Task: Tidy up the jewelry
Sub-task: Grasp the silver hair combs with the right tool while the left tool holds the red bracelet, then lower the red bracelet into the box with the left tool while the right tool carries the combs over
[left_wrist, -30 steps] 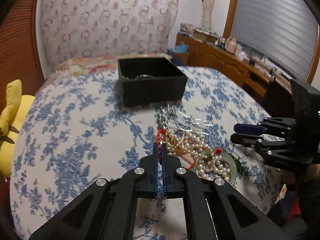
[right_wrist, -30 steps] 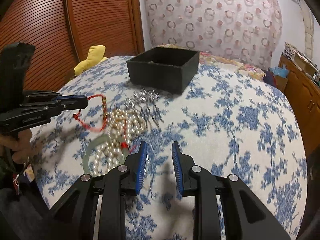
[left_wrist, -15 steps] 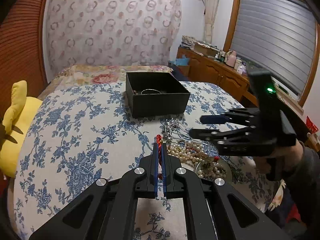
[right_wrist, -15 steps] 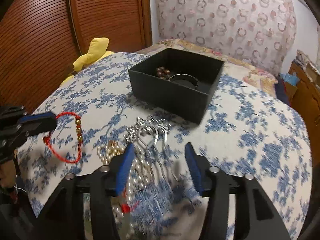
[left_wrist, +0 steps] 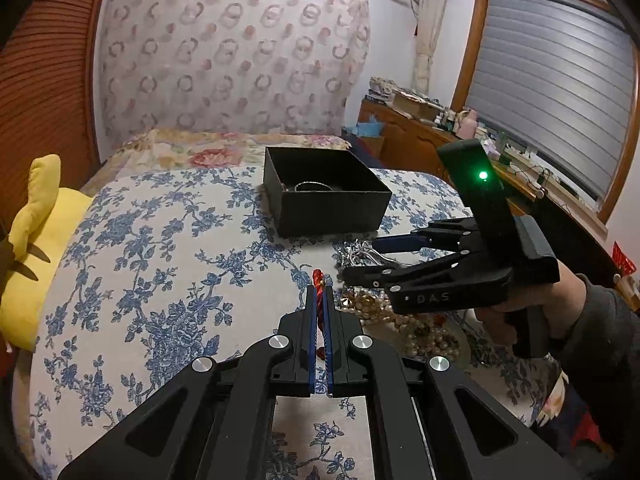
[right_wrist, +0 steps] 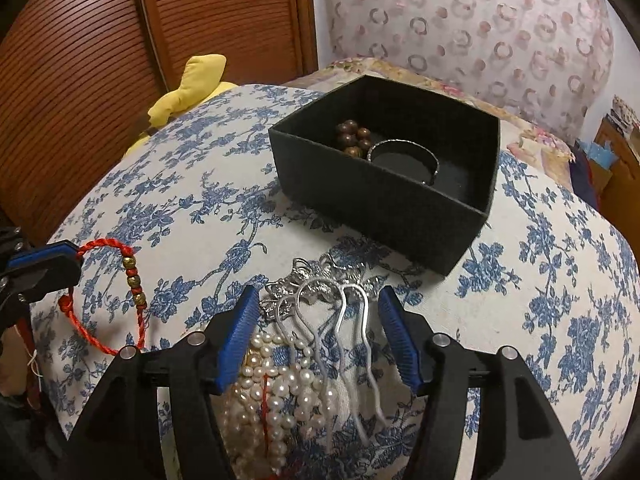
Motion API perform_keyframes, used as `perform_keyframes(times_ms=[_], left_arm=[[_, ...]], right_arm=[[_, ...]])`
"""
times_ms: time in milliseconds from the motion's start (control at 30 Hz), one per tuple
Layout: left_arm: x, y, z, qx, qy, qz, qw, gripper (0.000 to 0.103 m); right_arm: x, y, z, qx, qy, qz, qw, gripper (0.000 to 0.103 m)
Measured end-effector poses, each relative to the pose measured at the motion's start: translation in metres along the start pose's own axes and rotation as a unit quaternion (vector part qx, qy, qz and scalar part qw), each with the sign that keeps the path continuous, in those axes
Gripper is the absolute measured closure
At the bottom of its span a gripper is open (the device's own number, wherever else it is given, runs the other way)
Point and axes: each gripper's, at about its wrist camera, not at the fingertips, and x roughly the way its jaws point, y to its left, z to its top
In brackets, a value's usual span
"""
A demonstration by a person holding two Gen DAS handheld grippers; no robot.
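Note:
My left gripper (left_wrist: pixel 319 294) is shut on a red cord bracelet (right_wrist: pixel 134 292) with gold beads, which hangs from its tips (right_wrist: pixel 74 258) above the blue-flowered cloth. My right gripper (right_wrist: pixel 318 296) hovers over the jewelry pile with its jaws opening. Silver hairpins (right_wrist: pixel 336 312) lie under the gap between its pads (right_wrist: pixel 240 332), which do not touch them. Pearl strands (right_wrist: pixel 280 392) are heaped just behind the hairpins. The black box (right_wrist: pixel 384 204) stands further on and holds wooden beads (right_wrist: pixel 354 138) and a silver bangle (right_wrist: pixel 404 152). In the left wrist view the right gripper (left_wrist: pixel 360 259) reaches in over the pearls (left_wrist: pixel 404 320), short of the box (left_wrist: pixel 332 212).
A yellow plush toy (left_wrist: pixel 36 232) lies at the left edge of the cloth-covered surface (left_wrist: pixel 160 272). Slatted wooden doors (right_wrist: pixel 120 40) stand behind it. A wooden dresser (left_wrist: pixel 420 132) with clutter runs under the window blind (left_wrist: pixel 552 88). A person's sleeve (left_wrist: pixel 600 320) is at the right.
My right gripper has moved forward over the pile to the hairpins and spread its jaws wider. The left gripper still holds the red bracelet, now lifted off the pile.

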Motion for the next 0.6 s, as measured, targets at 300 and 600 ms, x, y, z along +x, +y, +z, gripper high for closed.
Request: perform_keyframes(times_ms=[300, 600], left_arm=[[-0.002, 0.002, 0.000, 0.000, -0.001, 0.001, 1.0000, 0.101], [-0.002, 0.006, 0.006, 0.001, -0.004, 0.003, 1.0000, 0.101]], right_arm=[[0.002, 0.007, -0.004, -0.019, 0.007, -0.007, 1.000, 0.044], [-0.006, 0.001, -0.007, -0.012, -0.011, -0.002, 1.000, 0.045]])
